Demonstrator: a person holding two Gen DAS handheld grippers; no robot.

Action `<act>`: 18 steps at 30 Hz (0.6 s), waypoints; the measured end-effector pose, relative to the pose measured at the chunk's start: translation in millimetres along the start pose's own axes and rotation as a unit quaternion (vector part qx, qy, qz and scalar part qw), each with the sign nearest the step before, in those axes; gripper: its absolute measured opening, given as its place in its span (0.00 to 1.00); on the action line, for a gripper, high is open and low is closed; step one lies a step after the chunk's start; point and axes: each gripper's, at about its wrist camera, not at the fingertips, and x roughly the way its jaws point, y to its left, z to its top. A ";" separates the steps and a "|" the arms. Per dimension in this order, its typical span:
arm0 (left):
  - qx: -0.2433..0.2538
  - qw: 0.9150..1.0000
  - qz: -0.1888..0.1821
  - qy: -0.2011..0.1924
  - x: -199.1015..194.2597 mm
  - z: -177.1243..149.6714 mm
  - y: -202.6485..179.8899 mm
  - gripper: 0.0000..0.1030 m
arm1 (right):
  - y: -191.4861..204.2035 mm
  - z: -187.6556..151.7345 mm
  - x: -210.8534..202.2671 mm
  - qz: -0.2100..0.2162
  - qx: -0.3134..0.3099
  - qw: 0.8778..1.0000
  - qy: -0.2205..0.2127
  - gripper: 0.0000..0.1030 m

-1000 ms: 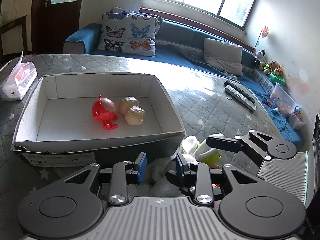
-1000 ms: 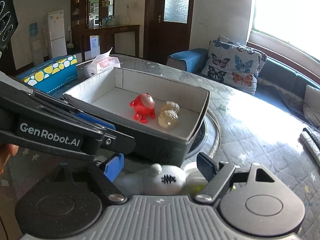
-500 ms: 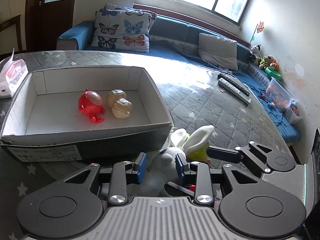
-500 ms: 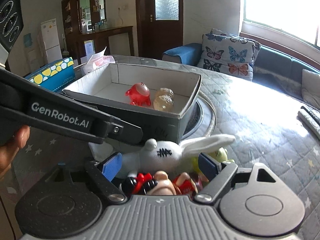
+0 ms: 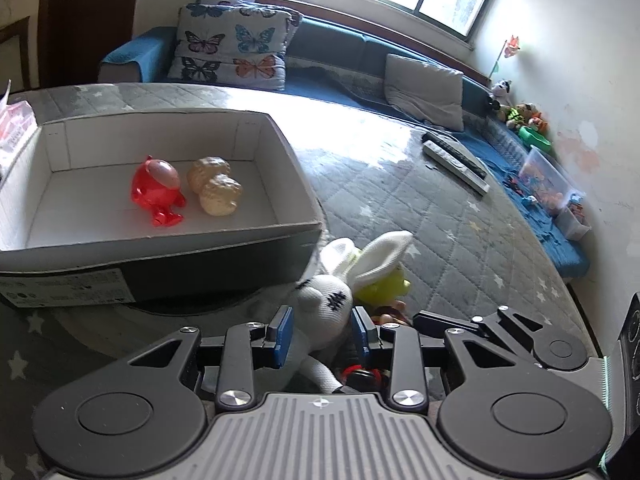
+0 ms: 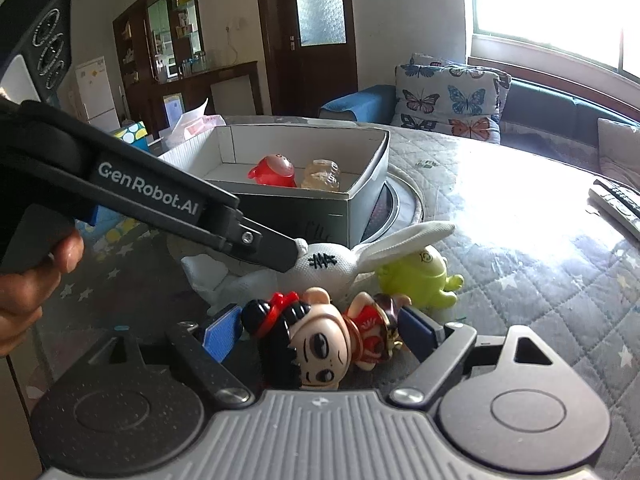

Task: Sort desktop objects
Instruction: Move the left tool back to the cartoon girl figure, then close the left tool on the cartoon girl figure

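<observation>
While right gripper opens | doll between pads (untouched)

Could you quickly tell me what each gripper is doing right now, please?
Left gripper: open around the white rabbit, not squeezing.
Right gripper: jaws opening, the doll between them, not gripped.

Left hand-held gripper: black linkage arms, blue pads, silver screws, grey ribbed body. Right hand-held gripper: same build. White "GenRobot.AI" lettering on left one; sleeve seemingly out of view.
</observation>
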 end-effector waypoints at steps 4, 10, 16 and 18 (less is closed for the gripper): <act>0.008 1.000 -0.012 0.010 4.9 -2.8 -5.8 0.34 | -3.2 -4.8 -3.3 0.001 0.011 1.000 -0.003 0.86; 0.019 0.999 -0.022 0.024 9.6 -5.9 -11.2 0.34 | -7.2 -9.8 -0.7 -0.001 0.014 1.000 0.004 0.91; 0.037 0.998 -0.035 0.042 14.8 -9.3 -16.3 0.35 | -14.2 -14.2 6.3 0.020 0.027 0.999 0.007 0.91; 0.039 0.998 -0.037 0.043 16.5 -9.3 -16.9 0.36 | -16.4 -14.7 7.4 0.026 0.030 0.999 0.006 0.91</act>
